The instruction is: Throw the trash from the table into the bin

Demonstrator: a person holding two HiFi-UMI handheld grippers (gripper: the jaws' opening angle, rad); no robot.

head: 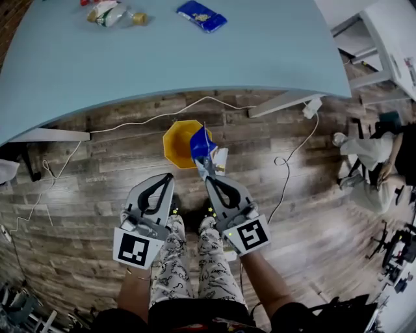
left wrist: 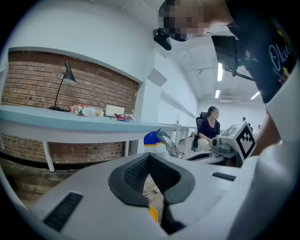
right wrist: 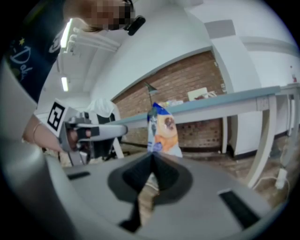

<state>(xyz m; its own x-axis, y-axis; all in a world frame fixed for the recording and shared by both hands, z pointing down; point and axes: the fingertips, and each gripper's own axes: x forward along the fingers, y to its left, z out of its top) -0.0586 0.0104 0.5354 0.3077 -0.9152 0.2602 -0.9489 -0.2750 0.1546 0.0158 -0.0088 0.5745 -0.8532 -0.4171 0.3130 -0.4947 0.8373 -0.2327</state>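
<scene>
My right gripper (head: 208,174) is shut on the lower edge of a blue and orange snack bag (head: 202,147), which stands upright above the pads (right wrist: 163,129). The bag hangs over the near right rim of the yellow bin (head: 177,144) on the wooden floor. To its left, my left gripper (head: 170,177) is shut with nothing in it; its tips meet (left wrist: 150,155). From the left gripper view the bag (left wrist: 153,138) shows just past the jaws. On the light blue table (head: 195,58) lie a blue packet (head: 202,15) and a cluster of bottles and wrappers (head: 112,13).
A white cable (head: 149,120) runs over the floor to a power strip (head: 312,106) by a table leg (head: 279,104). A seated person (head: 372,159) is at the right. The brick wall and a desk lamp (left wrist: 67,76) stand behind the table.
</scene>
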